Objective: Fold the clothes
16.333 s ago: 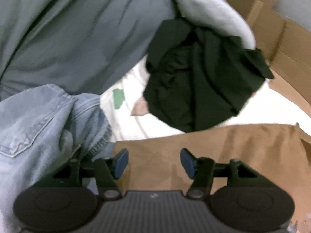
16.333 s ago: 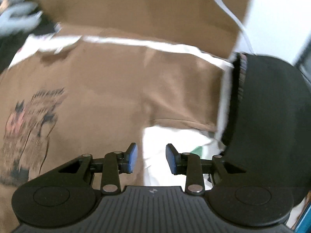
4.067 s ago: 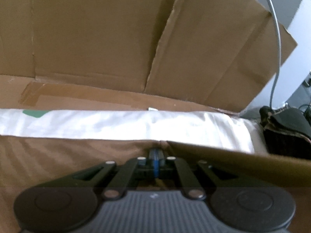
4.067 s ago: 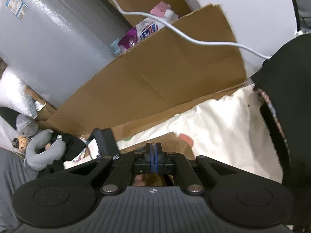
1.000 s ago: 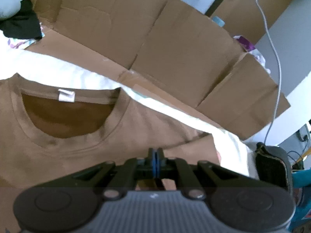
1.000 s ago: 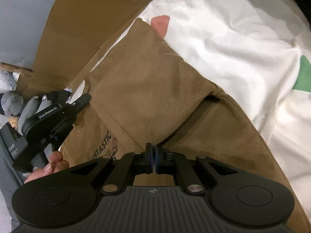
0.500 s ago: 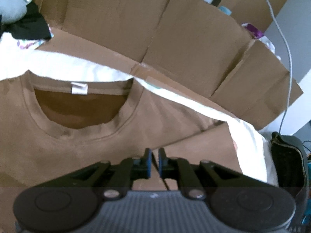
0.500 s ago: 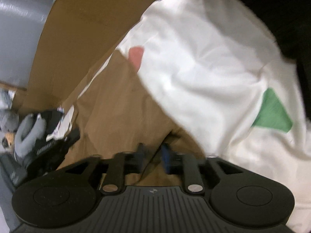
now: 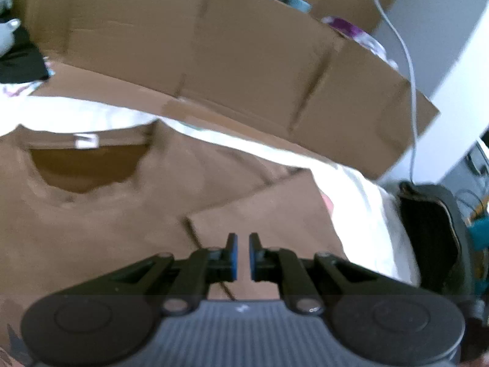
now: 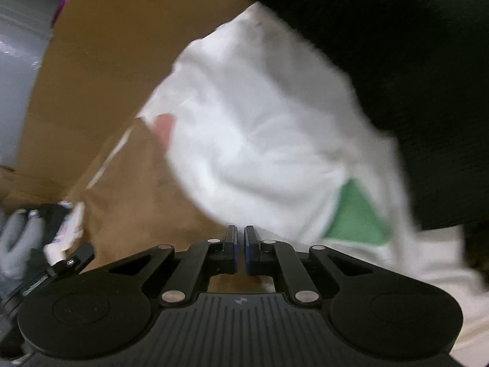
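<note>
**Hand-held grippers let go of the folded sleeve**

Left hand-held gripper (image 9: pixel 241 256), jaws almost together and empty, has released the brown T-shirt (image 9: pixel 101 223); its sleeve (image 9: pixel 269 211) now lies folded inward just ahead.

Right hand-held gripper (image 10: pixel 240 252) is snapping closed on nothing, the T-shirt's edge just left of it on the white sheet (image 10: pixel 259 128).

Both views are smeared by motion blur and bowed by fisheye, corners black; the white sheet (image 9: pixel 360 202) glares, blown out; the brown T-shirt (image 9: pixel 107 223) looks soft and dim; only the near black frames are crisp.
</note>
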The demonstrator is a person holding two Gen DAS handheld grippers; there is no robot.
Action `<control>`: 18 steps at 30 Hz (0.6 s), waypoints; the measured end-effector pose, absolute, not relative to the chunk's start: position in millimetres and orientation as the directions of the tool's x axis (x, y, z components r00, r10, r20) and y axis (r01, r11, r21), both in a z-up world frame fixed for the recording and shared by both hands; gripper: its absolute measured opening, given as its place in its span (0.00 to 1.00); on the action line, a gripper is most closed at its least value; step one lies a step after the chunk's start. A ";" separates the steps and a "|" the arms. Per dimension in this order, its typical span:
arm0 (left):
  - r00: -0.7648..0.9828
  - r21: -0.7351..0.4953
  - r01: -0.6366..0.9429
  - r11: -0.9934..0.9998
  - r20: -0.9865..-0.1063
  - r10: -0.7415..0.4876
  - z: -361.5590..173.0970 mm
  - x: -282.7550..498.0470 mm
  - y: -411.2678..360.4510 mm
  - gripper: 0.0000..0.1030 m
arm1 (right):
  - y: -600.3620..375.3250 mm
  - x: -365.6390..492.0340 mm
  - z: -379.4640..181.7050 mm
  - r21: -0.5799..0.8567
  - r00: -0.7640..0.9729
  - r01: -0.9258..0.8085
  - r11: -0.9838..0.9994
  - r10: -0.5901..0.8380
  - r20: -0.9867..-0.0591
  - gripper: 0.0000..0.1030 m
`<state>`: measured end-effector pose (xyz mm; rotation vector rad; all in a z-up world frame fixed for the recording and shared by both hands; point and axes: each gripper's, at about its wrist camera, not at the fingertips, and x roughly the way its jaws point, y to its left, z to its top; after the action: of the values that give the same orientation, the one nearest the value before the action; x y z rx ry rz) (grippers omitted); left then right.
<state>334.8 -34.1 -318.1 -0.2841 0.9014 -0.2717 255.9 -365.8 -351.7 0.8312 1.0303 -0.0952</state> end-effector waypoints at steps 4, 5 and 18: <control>0.556 -0.354 0.182 0.917 -0.732 -0.393 -322.1 326.2 -55.2 0.06 | -370.7 253.1 -343.1 0.565 0.561 0.390 0.727 0.299 -0.772 0.05; 0.546 -0.351 0.202 0.915 -0.735 -0.402 -322.7 322.8 -60.4 0.06 | -368.1 254.6 -339.6 0.559 0.567 0.365 0.745 0.299 -0.768 0.05; 0.444 -0.307 0.345 0.887 -0.779 -0.442 -336.4 283.8 -83.9 0.06 | -331.6 275.0 -335.6 0.414 0.544 0.172 0.894 0.265 -0.797 0.27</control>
<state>283.8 -83.9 -336.4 -0.1077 0.9981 -0.4894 275.0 -331.6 -335.6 0.4825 1.0053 0.0576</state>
